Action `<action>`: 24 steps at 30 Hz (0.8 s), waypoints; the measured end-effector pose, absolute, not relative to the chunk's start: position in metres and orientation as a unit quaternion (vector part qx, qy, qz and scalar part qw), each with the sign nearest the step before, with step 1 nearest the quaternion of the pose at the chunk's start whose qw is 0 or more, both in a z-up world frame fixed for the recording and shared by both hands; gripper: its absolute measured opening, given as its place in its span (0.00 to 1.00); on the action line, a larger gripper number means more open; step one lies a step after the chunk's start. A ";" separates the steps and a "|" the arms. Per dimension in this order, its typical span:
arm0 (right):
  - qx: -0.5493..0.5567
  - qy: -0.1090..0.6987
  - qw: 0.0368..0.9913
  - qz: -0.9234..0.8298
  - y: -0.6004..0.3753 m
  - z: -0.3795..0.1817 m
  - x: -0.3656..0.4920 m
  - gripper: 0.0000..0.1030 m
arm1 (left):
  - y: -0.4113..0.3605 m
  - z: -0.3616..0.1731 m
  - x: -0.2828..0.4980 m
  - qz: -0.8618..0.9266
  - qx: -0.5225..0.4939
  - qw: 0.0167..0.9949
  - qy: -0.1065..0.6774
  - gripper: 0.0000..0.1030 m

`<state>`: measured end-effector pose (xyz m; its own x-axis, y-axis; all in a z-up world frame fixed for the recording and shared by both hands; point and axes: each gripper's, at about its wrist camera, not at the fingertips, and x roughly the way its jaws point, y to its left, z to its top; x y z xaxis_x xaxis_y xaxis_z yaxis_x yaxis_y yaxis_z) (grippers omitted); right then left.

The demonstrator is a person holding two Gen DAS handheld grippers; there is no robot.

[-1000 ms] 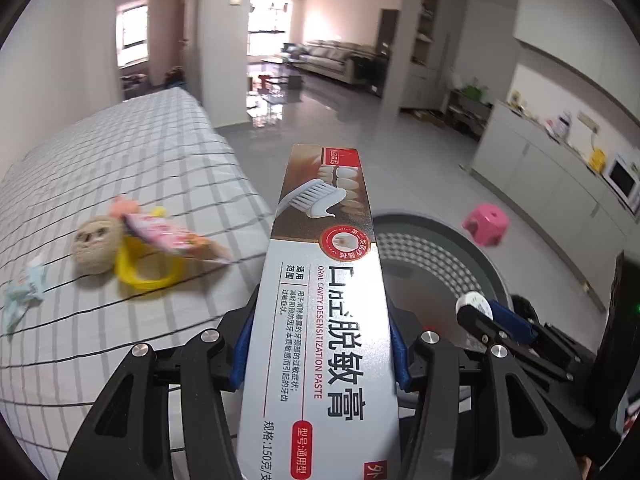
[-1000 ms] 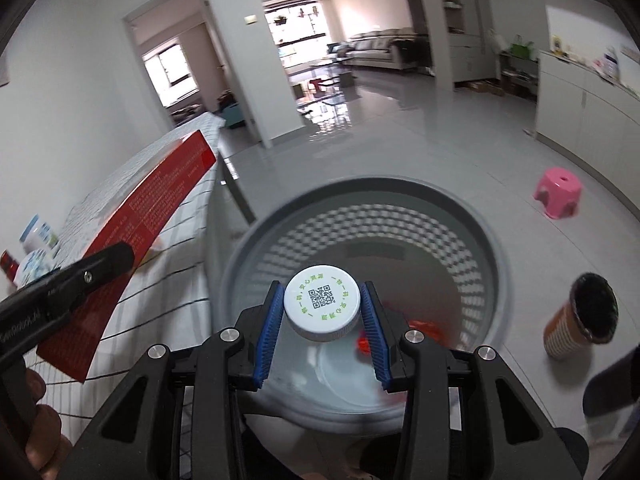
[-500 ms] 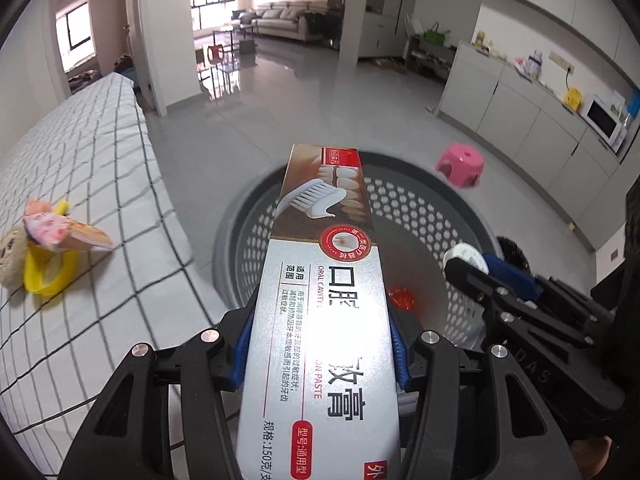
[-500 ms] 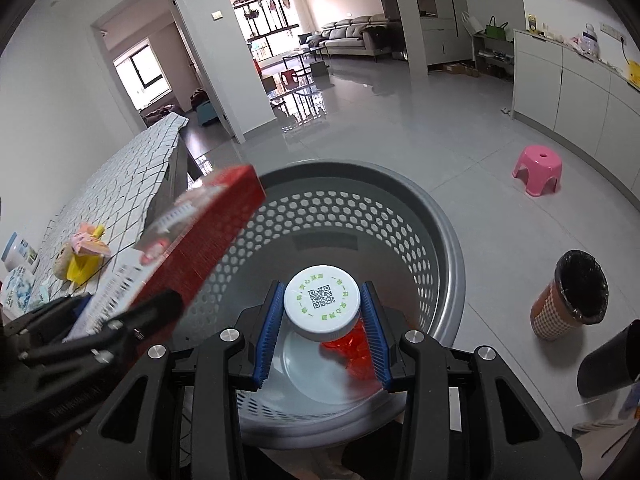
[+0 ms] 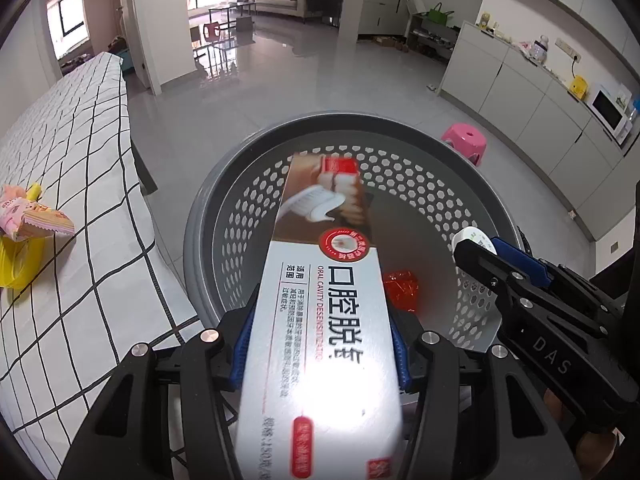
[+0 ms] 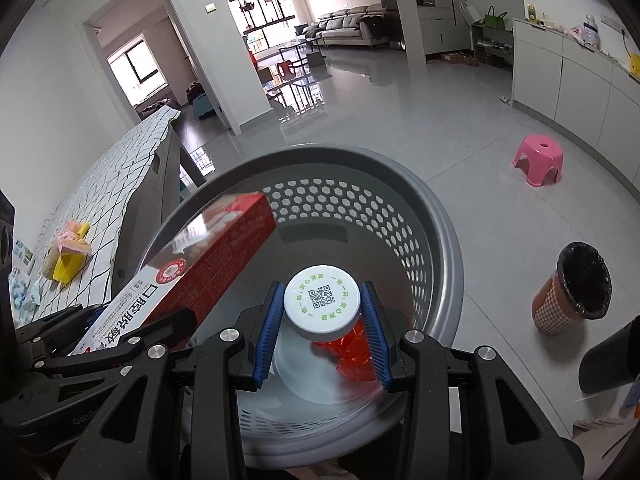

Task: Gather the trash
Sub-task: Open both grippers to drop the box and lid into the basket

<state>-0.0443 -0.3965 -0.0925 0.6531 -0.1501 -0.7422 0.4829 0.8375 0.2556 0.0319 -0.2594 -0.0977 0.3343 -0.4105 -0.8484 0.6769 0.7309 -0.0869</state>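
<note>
My left gripper [image 5: 320,344] is shut on a long white and red toothpaste box [image 5: 320,280]. The box sticks out over the round grey perforated basket [image 5: 200,216]; it looks blurred and skewed to the right in the grip. My right gripper [image 6: 322,328] is shut on a clear bottle with a white QR-code cap [image 6: 322,300], also held above the basket [image 6: 452,248]. A crumpled red wrapper [image 5: 400,286] lies on the basket floor. In the right wrist view the toothpaste box [image 6: 208,272] enters from the left with its far end dipping into the basket.
A table with a black-checked white cloth [image 5: 80,200] stands left of the basket. It carries a pink snack packet [image 5: 36,220] and a yellow object [image 5: 16,264]. A pink stool [image 6: 540,160] and a small bin with a black liner [image 6: 576,292] stand on the floor at right.
My left gripper swung from above the table to above the basket and sank. The box now sits askew and blurred in it. My right gripper dropped slightly over the basket, still on the bottle.
</note>
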 end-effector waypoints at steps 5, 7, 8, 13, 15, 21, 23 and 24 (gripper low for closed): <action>0.223 0.369 0.883 -0.187 -0.400 -0.091 -0.049 0.45 | -0.260 -0.096 0.030 -0.335 0.144 0.808 0.462 0.59; 0.224 0.368 0.882 -0.189 -0.401 -0.092 -0.050 0.46 | -0.261 -0.096 0.029 -0.335 0.143 0.808 0.463 0.59; 0.224 0.368 0.882 -0.190 -0.401 -0.092 -0.051 0.46 | -0.260 -0.096 0.029 -0.334 0.143 0.808 0.464 0.59; 0.224 0.368 0.882 -0.190 -0.401 -0.092 -0.052 0.46 | -0.261 -0.096 0.029 -0.334 0.143 0.808 0.464 0.59; 0.224 0.366 0.883 -0.190 -0.401 -0.091 -0.053 0.46 | -0.261 -0.096 0.029 -0.334 0.143 0.808 0.463 0.59; 0.222 0.364 0.885 -0.189 -0.400 -0.089 -0.056 0.46 | -0.257 -0.092 0.028 -0.333 0.138 0.810 0.463 0.60; 0.223 0.363 0.885 -0.189 -0.400 -0.088 -0.057 0.46 | -0.255 -0.092 0.029 -0.333 0.136 0.811 0.462 0.61; 0.222 0.362 0.885 -0.189 -0.399 -0.087 -0.058 0.46 | -0.254 -0.091 0.029 -0.333 0.135 0.811 0.462 0.61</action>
<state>-0.0575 -0.3993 -0.0870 0.6667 -0.1735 -0.7248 0.4955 0.8297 0.2572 0.0286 -0.2541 -0.0911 0.3514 -0.4154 -0.8390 0.6646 0.7419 -0.0890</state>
